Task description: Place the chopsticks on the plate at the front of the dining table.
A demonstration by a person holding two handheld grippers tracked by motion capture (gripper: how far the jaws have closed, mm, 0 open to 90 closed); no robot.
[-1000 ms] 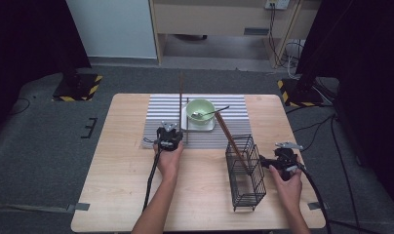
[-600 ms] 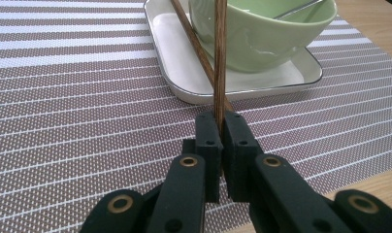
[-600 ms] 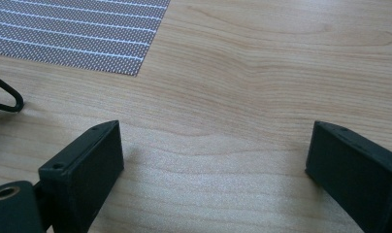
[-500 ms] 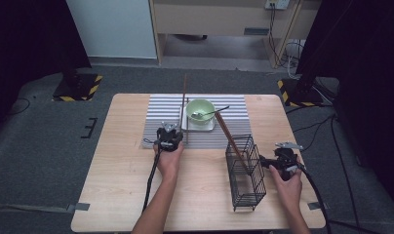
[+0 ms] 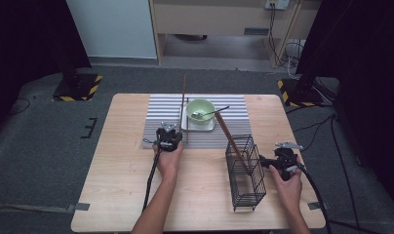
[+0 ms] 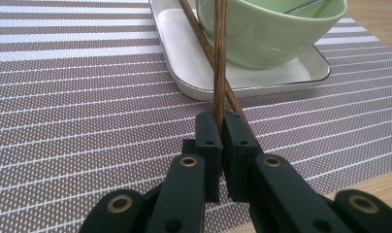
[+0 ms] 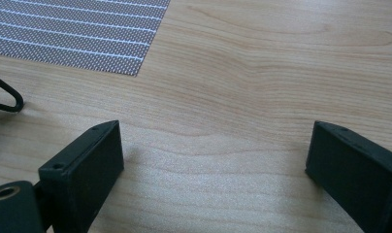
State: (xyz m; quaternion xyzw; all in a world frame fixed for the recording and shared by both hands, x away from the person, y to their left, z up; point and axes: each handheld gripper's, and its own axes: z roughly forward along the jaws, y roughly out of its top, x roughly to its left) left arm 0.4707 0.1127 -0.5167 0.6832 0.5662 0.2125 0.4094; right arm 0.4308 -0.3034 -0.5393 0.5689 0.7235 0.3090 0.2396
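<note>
The wooden counter (image 5: pixel 122 195) carries a striped placemat (image 5: pixel 161 122) at its far middle, and on the mat a white square plate (image 5: pixel 186 126) bearing a green bowl (image 5: pixel 200 110) with a spoon (image 5: pixel 212 113) in it. Nearer the person, toward the right, stands a black wire basket (image 5: pixel 246 173) with one brown chopstick (image 5: pixel 231 141) already leaning out of it. The step in hand looks like gathering the chopsticks into that basket: the left gripper (image 6: pixel 219 128) sits at the near edge of the mat with its jaws pressed together on a chopstick (image 6: pixel 220 53), which stands up from them in front of the bowl, while a second stick (image 6: pixel 204 48) lies slanted over the plate's rim behind it and crosses the held one just above the jaws. The right gripper (image 7: pixel 214 150) rests low over bare wood just right of the basket, its jaws spread wide with nothing between them. The next move probably calls for lifting the held stick clear of the plate and bowl without dragging its crossed neighbour, carrying it right and lowering it tip first through the basket's open top; the free gripper may need to steady the light basket.
</note>
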